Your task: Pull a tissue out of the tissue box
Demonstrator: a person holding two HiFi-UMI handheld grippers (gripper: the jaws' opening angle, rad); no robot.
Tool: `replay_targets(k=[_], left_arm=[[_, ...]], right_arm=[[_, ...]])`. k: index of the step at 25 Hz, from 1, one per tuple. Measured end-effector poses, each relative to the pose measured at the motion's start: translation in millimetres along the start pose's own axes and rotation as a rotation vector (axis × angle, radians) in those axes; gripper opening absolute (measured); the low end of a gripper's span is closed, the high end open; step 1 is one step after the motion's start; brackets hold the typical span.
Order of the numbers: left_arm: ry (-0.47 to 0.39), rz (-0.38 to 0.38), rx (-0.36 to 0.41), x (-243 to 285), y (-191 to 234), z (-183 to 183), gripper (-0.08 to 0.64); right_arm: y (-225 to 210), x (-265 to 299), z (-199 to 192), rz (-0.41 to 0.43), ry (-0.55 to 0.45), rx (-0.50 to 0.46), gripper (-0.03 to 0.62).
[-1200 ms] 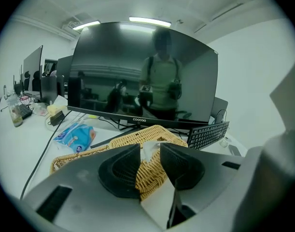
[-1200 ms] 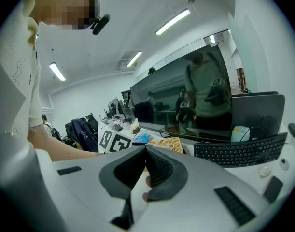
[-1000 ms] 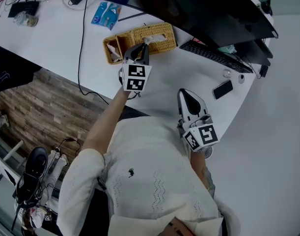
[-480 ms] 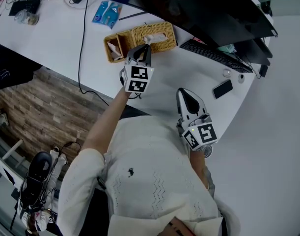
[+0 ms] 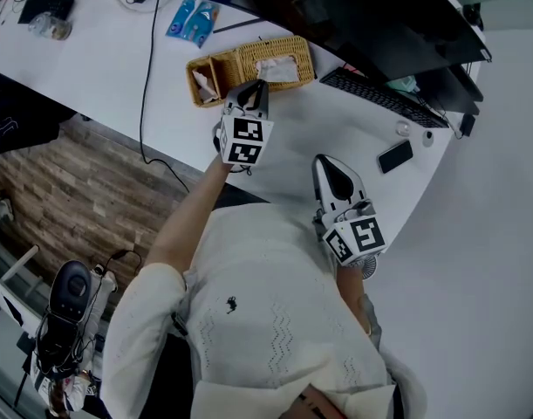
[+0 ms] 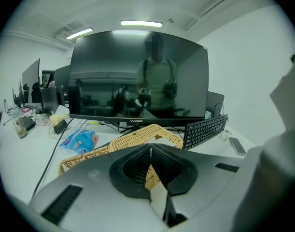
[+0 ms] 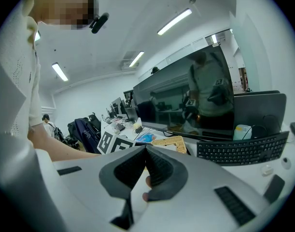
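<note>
Left gripper view shows the left gripper (image 6: 149, 148) with its jaws brought together tip to tip. No material can be made out between them. The ribbed pads (image 6: 135, 170) meet at the top and leave a small gap lower down, through which wicker shows. The tissue box (image 6: 137, 138), a woven wicker holder, lies directly beyond the jaw tips.

Head view places the left gripper's tips at the near edge of the tissue box, beside the white tissue (image 5: 281, 68) lying in the top opening. Whether the tips touch the box cannot be told. A separate compartment (image 5: 201, 84) at the holder's left end contains a pale item.

Right gripper view shows the right gripper (image 7: 146, 150) likewise closed, jaws meeting at the tips, gripping nothing. It is held near the person's body, well apart from the tissue box, pointing towards the desk.

Surface: a white desk (image 5: 100, 68) carries the box, a black keyboard (image 5: 379, 99) to its right, a dark phone (image 5: 395, 157) near the desk edge, a blue packet (image 5: 189, 23) behind the box, and a black cable (image 5: 146, 77) running across the top. A large dark monitor (image 6: 137, 76) stands behind the box.

Room: an office with ceiling strip lights (image 6: 141, 23), further desks (image 7: 119, 122) to the left, and wood-pattern flooring (image 5: 65, 199) below the desk edge.
</note>
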State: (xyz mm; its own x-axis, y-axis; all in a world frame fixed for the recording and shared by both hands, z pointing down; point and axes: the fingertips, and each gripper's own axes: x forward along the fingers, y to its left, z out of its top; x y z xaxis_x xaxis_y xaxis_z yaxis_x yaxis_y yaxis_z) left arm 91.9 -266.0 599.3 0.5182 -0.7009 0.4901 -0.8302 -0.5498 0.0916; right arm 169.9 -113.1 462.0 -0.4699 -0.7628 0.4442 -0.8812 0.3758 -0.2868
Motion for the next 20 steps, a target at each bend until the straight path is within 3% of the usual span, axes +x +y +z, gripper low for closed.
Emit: replay_targets(k=[20], left_arm=[[0.013,0.024,-0.004,-15,-2,-5,0.012]], right_arm=[[12,-11,-6,0.017,0.001,-0.014,0.002]])
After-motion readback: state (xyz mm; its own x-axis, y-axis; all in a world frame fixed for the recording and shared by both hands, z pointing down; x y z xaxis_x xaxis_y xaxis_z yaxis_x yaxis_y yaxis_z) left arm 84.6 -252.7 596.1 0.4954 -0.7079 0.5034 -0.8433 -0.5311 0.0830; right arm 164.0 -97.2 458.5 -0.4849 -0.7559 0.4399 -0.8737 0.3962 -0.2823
